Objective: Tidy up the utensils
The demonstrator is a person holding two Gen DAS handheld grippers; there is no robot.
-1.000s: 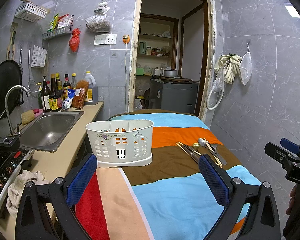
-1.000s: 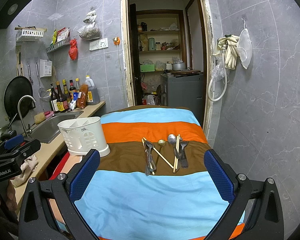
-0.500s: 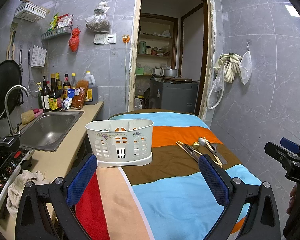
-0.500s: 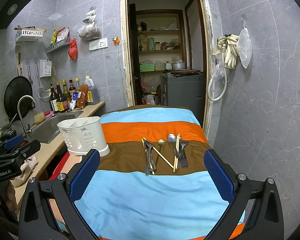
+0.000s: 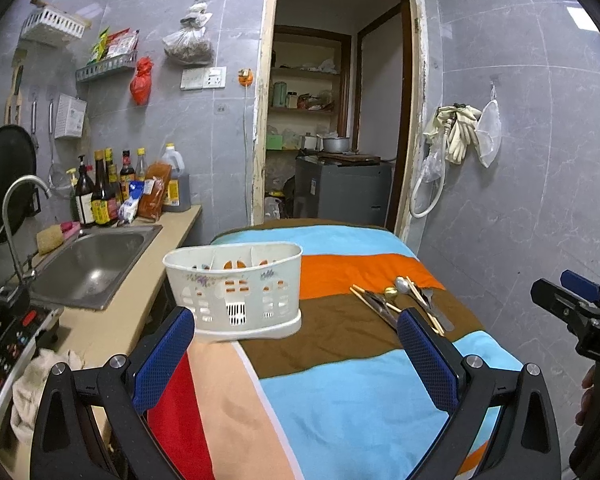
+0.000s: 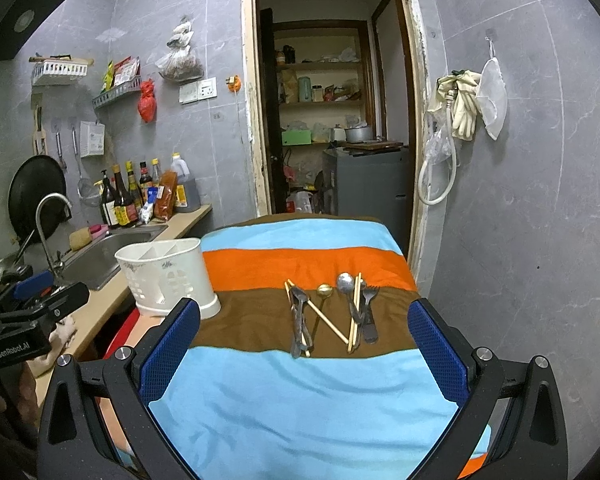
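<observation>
Moved: left gripper [image 5: 296, 354] edges closer to basket [image 5: 234, 287].
Tongs: both wide, empty.
Spoons [image 6: 345, 285]: hard, slippery; grab handles.

The left gripper's right finger [image 5: 428, 356] hides the near ends of the utensils [image 5: 400, 300]. Caddy [image 5: 234, 290] compartment contents are indiscernible. Beside the caddy, bottle [image 5: 100, 192] labels are unreadable.

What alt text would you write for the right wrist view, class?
An open right claw points at utensils lying loose on a striped cloth, apart from a white caddy standing at the cloth's left edge beside a sink.
</observation>
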